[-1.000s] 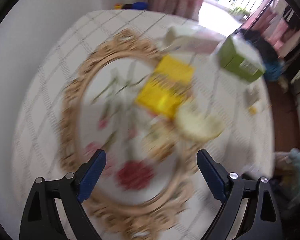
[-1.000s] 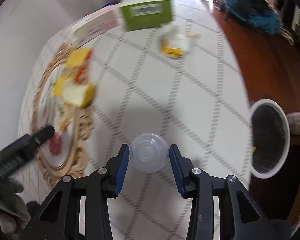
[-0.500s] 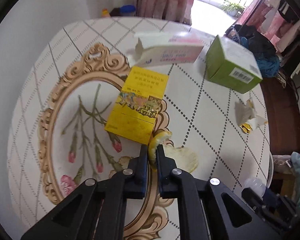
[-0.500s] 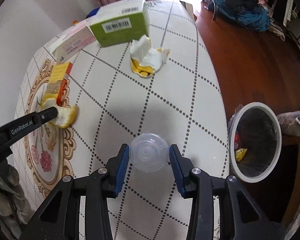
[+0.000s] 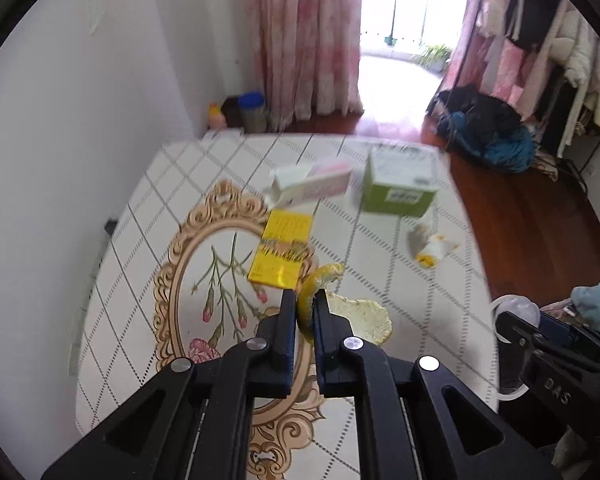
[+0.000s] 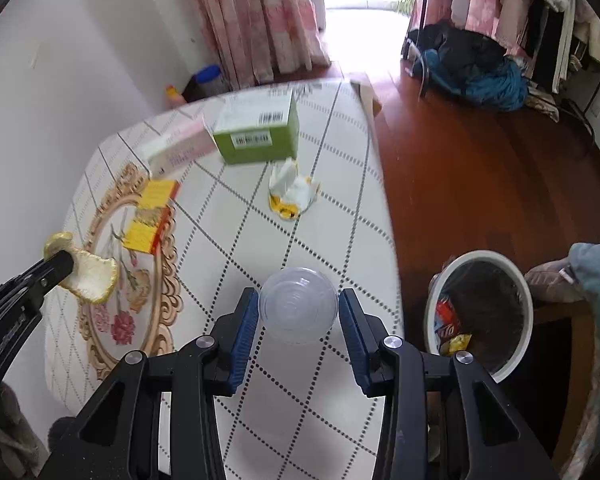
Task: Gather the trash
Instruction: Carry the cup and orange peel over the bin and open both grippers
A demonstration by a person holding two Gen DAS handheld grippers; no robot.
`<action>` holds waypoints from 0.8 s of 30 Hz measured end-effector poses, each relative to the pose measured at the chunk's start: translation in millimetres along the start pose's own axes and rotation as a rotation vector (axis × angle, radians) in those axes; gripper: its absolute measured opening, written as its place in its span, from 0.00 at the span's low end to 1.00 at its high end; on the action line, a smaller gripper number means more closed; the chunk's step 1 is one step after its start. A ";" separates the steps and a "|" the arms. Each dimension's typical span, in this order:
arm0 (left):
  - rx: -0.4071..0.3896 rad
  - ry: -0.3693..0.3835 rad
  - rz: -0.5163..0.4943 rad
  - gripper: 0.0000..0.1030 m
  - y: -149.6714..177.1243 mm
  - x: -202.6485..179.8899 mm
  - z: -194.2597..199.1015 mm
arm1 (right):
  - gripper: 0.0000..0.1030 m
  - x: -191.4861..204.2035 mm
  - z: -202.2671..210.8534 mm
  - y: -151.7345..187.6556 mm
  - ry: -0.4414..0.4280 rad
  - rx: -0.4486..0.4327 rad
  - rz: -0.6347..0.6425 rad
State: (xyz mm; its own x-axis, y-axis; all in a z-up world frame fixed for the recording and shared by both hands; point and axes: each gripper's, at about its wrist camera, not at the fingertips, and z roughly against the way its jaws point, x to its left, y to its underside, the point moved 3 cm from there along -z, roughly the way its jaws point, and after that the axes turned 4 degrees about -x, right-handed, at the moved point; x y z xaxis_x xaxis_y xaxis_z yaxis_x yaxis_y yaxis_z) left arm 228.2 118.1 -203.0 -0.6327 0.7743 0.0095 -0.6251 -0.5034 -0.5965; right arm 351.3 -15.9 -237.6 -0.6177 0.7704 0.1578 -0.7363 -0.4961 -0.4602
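My left gripper (image 5: 303,300) is shut on a yellow fruit peel (image 5: 356,314) and holds it up off the table; the peel also shows in the right wrist view (image 6: 88,276). My right gripper (image 6: 298,308) is shut on a clear plastic cup (image 6: 298,304) above the table near its right edge. A crumpled white and yellow wrapper (image 6: 292,190) lies on the table. A white trash bin (image 6: 480,312) with trash inside stands on the floor to the right.
On the patterned tablecloth (image 6: 228,240) lie a green box (image 6: 260,132), a pink and white box (image 6: 176,148) and a yellow box (image 6: 150,214). A wall is at the left. Clothes are piled on the wooden floor (image 6: 480,160) beyond.
My left gripper closed on the peel and lifted it off the table. My right gripper, still holding the cup, rose and tilted up, so more of the room shows.
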 end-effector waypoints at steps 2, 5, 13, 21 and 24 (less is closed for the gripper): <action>-0.026 0.015 -0.010 0.05 -3.4 -6.6 17.0 | 0.42 -5.6 15.8 -2.7 -0.004 -0.027 -0.005; -0.054 0.048 -0.030 0.05 -9.2 -22.3 36.9 | 0.42 -17.7 35.8 -5.2 -0.015 -0.054 -0.025; -0.081 0.180 -0.108 0.05 -23.6 -101.9 58.7 | 0.42 -91.3 85.2 -0.2 0.027 -0.116 -0.110; -0.004 0.331 -0.228 0.05 -17.0 -223.2 32.7 | 0.42 -201.3 96.5 19.4 0.139 -0.105 -0.225; 0.079 0.391 -0.274 0.05 -4.8 -266.6 6.8 | 0.42 -243.5 82.9 33.0 0.173 -0.064 -0.270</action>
State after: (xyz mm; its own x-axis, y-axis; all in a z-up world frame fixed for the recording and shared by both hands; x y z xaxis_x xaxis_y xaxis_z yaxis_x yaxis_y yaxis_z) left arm 396.7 -88.5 -197.2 -0.2302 0.9609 -0.1536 -0.7872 -0.2767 -0.5511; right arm 454.4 -253.0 -218.7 -0.3423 0.9302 0.1328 -0.8449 -0.2428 -0.4766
